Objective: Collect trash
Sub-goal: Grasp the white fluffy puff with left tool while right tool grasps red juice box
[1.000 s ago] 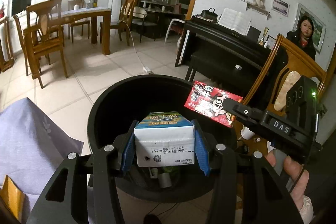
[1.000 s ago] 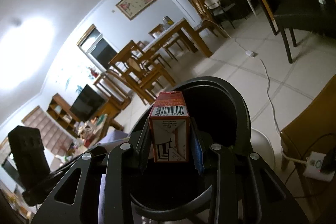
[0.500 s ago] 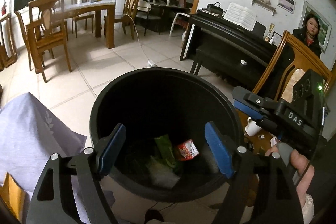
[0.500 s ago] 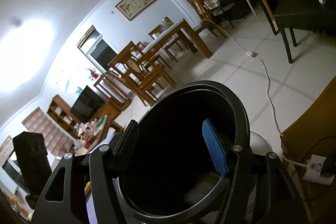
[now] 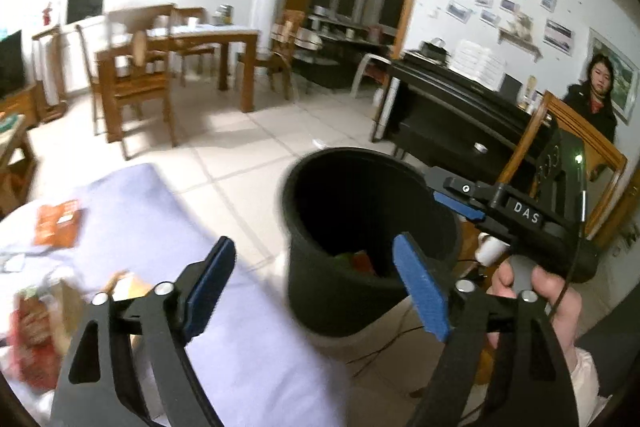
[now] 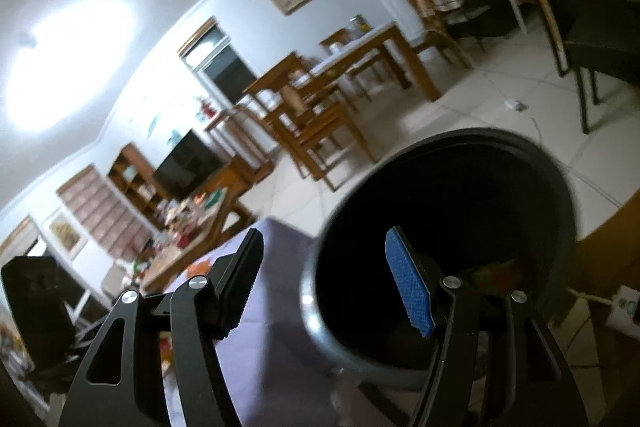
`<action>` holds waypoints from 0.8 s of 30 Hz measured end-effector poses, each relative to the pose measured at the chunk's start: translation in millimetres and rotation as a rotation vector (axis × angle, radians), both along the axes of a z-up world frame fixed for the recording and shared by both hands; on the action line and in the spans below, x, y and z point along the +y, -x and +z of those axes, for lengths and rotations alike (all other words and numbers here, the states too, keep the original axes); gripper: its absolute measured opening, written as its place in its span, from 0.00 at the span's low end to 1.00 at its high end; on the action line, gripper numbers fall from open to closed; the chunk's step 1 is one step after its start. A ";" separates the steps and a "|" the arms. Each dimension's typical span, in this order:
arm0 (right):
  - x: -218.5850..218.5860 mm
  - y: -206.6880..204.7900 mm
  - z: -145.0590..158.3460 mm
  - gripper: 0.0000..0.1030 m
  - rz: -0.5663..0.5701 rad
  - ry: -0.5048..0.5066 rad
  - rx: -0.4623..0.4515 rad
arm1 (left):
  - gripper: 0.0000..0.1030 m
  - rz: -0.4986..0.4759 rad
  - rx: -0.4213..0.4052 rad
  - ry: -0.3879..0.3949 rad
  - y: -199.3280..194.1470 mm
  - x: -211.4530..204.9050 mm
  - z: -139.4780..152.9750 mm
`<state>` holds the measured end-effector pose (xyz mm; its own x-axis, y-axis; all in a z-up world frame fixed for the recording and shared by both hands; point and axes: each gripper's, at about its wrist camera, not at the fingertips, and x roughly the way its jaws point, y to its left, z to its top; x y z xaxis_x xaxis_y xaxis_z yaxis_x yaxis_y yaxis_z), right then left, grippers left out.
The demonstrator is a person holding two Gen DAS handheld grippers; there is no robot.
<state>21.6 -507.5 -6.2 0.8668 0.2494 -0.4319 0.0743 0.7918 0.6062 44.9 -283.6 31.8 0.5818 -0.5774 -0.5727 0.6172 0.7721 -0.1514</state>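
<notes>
A black round trash bin (image 5: 336,291) stands on the floor beside a table with a lavender cloth (image 5: 248,339); green and red trash lies at its bottom (image 5: 358,261). My left gripper (image 5: 316,279) is open and empty, over the bin's left edge. My right gripper (image 6: 324,283) is open and empty at the bin's left rim (image 6: 440,147); it also shows in the left wrist view (image 5: 520,215) at the bin's right. An orange packet (image 5: 56,223) and blurred red and tan wrappers (image 5: 36,327) lie on the cloth at left.
A brown chair back (image 5: 576,135) stands right of the bin, a black piano (image 5: 452,115) behind it. A wooden dining table and chairs (image 5: 168,67) stand at the back left. A person (image 5: 592,95) sits at far right. Cables and a socket (image 6: 624,307) lie on the floor.
Both grippers let go of their cartons, which fell into the bin. Both have since swung left, away from over the bin toward the cloth-covered table.
</notes>
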 end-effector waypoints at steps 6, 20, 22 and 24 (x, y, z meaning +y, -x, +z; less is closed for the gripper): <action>92.8 -23.5 25.3 0.72 0.167 0.041 -0.008 | 0.82 0.163 -0.026 -0.012 17.0 93.8 6.1; 342.0 -82.4 25.5 0.72 0.614 0.166 0.098 | 0.77 0.389 0.113 -0.170 7.3 239.2 -53.7; 365.5 -92.4 18.9 0.72 0.639 0.191 0.133 | 0.72 0.382 0.128 -0.175 7.1 242.6 -61.6; 389.9 -104.0 11.4 0.72 0.655 0.228 0.178 | 0.64 0.371 0.152 -0.169 3.6 248.2 -69.9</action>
<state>125.6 -117.7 5.1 0.4818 0.5808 -0.6561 -0.3773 0.8133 0.4429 41.2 -35.5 -38.1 0.6337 -0.2362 -0.7366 0.2737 0.9591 -0.0721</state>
